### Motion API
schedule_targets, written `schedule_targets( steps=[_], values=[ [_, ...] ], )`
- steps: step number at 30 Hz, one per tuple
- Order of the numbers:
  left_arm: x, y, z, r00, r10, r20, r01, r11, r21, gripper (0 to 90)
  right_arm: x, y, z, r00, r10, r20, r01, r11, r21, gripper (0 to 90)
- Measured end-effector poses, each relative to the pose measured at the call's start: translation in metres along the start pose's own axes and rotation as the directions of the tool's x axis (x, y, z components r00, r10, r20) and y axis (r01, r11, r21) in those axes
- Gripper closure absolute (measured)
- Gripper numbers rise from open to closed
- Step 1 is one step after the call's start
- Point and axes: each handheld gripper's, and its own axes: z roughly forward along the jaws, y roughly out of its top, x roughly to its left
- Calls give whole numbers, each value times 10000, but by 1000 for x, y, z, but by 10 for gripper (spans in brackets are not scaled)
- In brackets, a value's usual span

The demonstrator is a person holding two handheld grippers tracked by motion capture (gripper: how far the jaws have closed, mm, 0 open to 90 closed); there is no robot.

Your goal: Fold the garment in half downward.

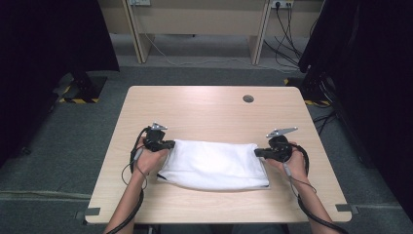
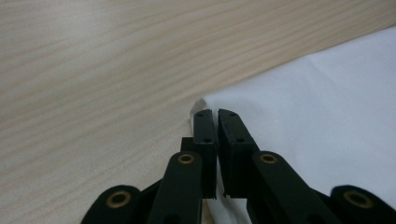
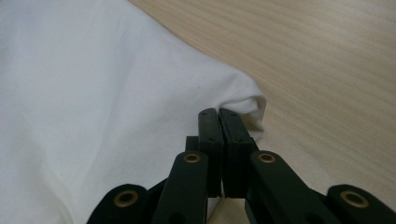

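A folded white cloth (image 1: 214,165) is laid flat near the front of the table (image 1: 209,109), betw. both tongs. Its far left corner is pinched in the closed left tongs (image 1: 171,144), far right corner in the closed right tongs (image 1: 256,152).

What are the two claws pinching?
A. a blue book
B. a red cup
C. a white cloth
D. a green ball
C: the left claw and the right claw are each closed on a far corner of the folded white cloth, which lies on the wooden table.
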Motion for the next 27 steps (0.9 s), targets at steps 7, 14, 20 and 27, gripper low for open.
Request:
schedule_targets(
  steps=[7,14,20,27],
  values=[
    [-2,1,-2,9998,203,30,-203,9997,114,791,0,0,-2,9999,-129,109,129,9999,-32,888],
    [-6,-2,1,9989,444,133,-449,9983,375,607,1,-1,-1,9995,-258,186,261,9996,-141,848],
    [-7,-2,6,9988,476,67,-479,9969,620,692,3,-1,2,9995,-282,128,283,9995,-106,847],
    [-11,-2,8,9985,502,-237,-488,9973,551,864,5,0,5,9994,-295,173,294,9996,24,888]
  ],
)
